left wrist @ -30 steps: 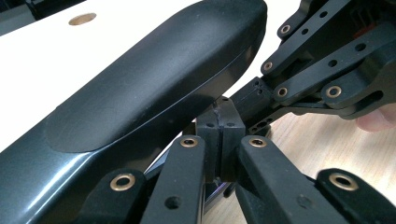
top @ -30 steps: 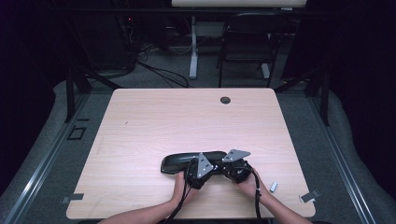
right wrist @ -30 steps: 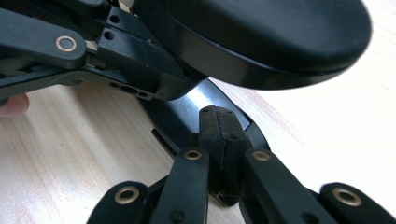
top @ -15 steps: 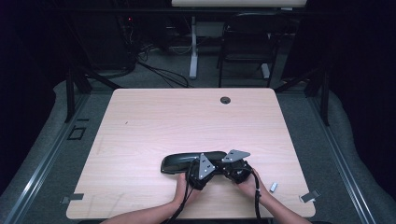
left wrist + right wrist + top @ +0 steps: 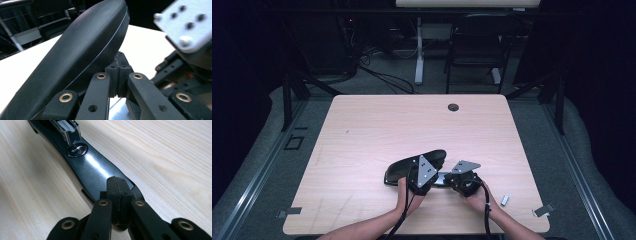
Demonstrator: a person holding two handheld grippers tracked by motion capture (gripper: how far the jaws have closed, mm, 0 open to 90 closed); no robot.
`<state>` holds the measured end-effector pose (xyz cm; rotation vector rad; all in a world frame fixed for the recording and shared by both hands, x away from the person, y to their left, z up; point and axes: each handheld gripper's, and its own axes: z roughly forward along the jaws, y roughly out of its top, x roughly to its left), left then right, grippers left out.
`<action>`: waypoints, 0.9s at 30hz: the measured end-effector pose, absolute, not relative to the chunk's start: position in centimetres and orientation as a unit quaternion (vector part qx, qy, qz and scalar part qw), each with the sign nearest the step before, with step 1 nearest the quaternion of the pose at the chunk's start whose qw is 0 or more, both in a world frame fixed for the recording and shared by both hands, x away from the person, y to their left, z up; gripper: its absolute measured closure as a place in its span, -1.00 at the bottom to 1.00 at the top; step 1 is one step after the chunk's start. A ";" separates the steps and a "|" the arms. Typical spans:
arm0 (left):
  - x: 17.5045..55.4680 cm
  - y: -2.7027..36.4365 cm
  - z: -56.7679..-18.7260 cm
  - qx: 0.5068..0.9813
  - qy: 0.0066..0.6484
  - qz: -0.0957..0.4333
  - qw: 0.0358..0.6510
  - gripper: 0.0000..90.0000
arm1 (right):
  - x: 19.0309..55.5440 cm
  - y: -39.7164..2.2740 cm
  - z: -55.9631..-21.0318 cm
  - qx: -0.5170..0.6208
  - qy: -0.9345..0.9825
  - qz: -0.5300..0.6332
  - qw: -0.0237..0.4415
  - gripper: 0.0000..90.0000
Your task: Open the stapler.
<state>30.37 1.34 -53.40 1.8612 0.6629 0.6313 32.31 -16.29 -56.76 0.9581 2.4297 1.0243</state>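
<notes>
A large black stapler (image 5: 412, 168) lies near the table's front edge, its curved top arm (image 5: 82, 50) tilted up at the right end. My left gripper (image 5: 118, 66) is shut, with its closed tips against the underside of that raised arm. Its grey plate (image 5: 425, 170) stands over the stapler's middle in the high view. My right gripper (image 5: 116, 185) is also shut, and its tips rest on the glossy black base (image 5: 92, 167). The round metal anvil (image 5: 77, 149) and the silver magazine (image 5: 67, 128) lie farther along the base.
A small silver piece (image 5: 505, 200) lies on the light wooden table (image 5: 377, 130) right of the right hand. Tape marks (image 5: 544, 210) sit at the front corners. A cable hole (image 5: 453, 107) is at the far edge. A dark chair (image 5: 477, 47) stands behind the table.
The left gripper has risen, and the stapler's top arm has swung up at its right end with it. The right gripper has stayed on the base.
</notes>
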 end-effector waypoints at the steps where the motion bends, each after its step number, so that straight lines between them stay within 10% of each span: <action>1: 30.4 1.3 -53.5 0.774 0.277 0.259 0.507 1.00 | 32.3 -16.2 -56.8 0.337 0.853 0.361 0.168 1.00; 27: 30.4 4.0 -50.7 0.752 0.308 0.258 0.522 1.00 | 32.1 -15.7 -56.5 0.312 0.868 0.337 0.188 1.00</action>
